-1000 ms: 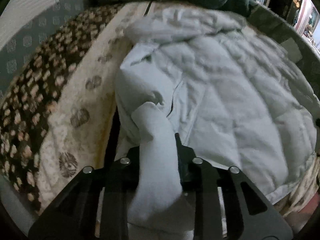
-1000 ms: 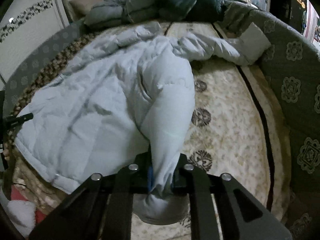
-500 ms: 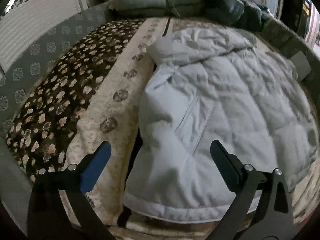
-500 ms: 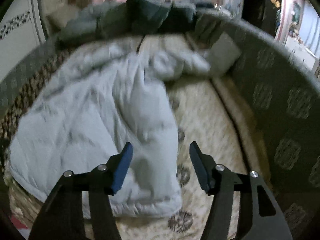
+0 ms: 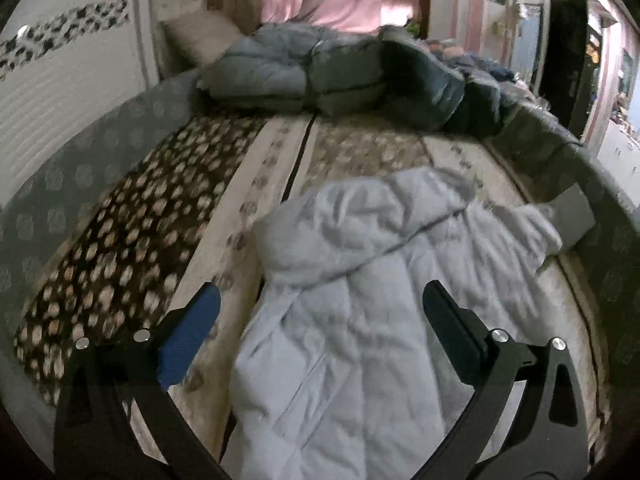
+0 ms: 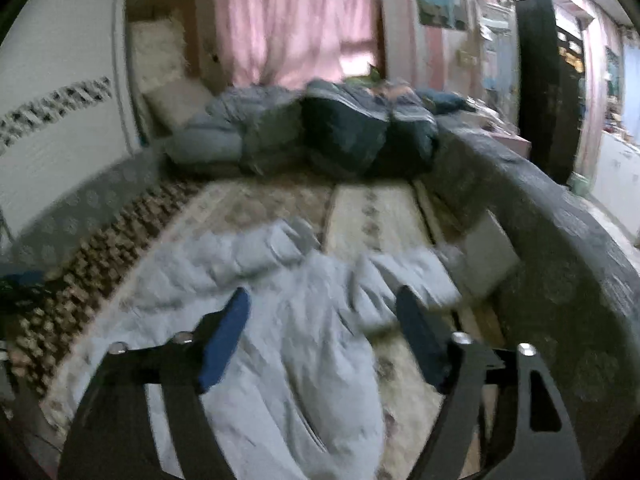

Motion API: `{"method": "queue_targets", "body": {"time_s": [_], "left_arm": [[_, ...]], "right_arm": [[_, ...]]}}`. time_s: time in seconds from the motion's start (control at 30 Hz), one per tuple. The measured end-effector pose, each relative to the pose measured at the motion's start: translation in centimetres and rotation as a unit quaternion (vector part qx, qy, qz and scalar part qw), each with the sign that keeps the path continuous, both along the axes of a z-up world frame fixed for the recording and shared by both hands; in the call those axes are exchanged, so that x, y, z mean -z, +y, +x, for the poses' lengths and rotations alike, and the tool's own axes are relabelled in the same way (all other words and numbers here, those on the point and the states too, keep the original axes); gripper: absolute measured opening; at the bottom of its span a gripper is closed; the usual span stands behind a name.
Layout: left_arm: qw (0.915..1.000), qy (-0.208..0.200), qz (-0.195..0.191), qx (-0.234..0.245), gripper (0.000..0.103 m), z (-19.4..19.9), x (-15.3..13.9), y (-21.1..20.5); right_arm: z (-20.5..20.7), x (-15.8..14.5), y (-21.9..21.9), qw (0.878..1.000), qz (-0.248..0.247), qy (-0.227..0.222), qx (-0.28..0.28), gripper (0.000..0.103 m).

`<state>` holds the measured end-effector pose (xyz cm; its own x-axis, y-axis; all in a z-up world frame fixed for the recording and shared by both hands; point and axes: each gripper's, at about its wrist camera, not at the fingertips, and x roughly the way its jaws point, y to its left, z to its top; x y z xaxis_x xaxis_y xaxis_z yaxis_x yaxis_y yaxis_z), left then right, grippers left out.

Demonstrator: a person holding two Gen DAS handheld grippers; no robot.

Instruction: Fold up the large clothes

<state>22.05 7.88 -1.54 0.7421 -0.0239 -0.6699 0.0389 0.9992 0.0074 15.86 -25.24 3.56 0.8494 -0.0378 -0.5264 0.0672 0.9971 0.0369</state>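
Jacket: pale quilted puffer jacket (image 5: 360, 312), rumpled, puffy, spread on patterned bedspread (image 5: 120, 248).
Left gripper (image 5: 320, 312): fingers spread wide, holding nothing, above jacket.
Right gripper (image 6: 322, 316): likewise apart, unloaded.
Behind: heaped dark padded coats (image 5: 360, 76).

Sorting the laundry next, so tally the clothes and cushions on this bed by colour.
Light blue-white padded coat: 1
Grey-blue folded padded garment: 1
Dark teal padded garment: 1
Grey cushion: 1
Cream pillow: 1
Total: 5; the blurred pile at the far end may hold more.
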Motion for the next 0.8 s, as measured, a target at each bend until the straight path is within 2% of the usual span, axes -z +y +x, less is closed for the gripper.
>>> {"method": "queue_targets", "body": {"time_s": [0.1, 0.2, 0.37, 0.47, 0.6, 0.8], "left_arm": [[0.9995, -0.020, 0.023, 0.003, 0.100, 2.0, -0.3, -1.4], [0.9995, 0.010, 0.027, 0.016, 0.100, 4.1, 1.7, -2.0], [0.9980, 0.044, 0.046, -0.005, 0.100, 6.4, 5.8, -1.6], [0.9976, 0.058, 0.036, -0.004, 0.100, 7.6, 7.5, -0.9], [0.9961, 0.070, 0.054, 0.000, 0.100, 8.8, 9.2, -0.4], [0.9945, 0.078, 0.063, 0.030, 0.100, 11.5, 11.3, -0.5]], "right_arm": [[3.2, 0.3, 0.5, 1.000, 0.002, 0.009, -0.017, 0.085], [5.0, 3.0, 0.8, 0.999, 0.008, 0.031, -0.019, 0.085], [6.1, 7.7, 0.4, 0.998, 0.029, 0.059, -0.012, 0.085], [7.1, 9.5, 0.1, 0.997, 0.036, 0.073, -0.009, 0.085], [8.2, 11.1, 0.4, 0.996, 0.012, 0.091, 0.000, 0.085], [10.4, 12.7, 1.2, 0.993, -0.016, 0.117, -0.028, 0.084]]}}
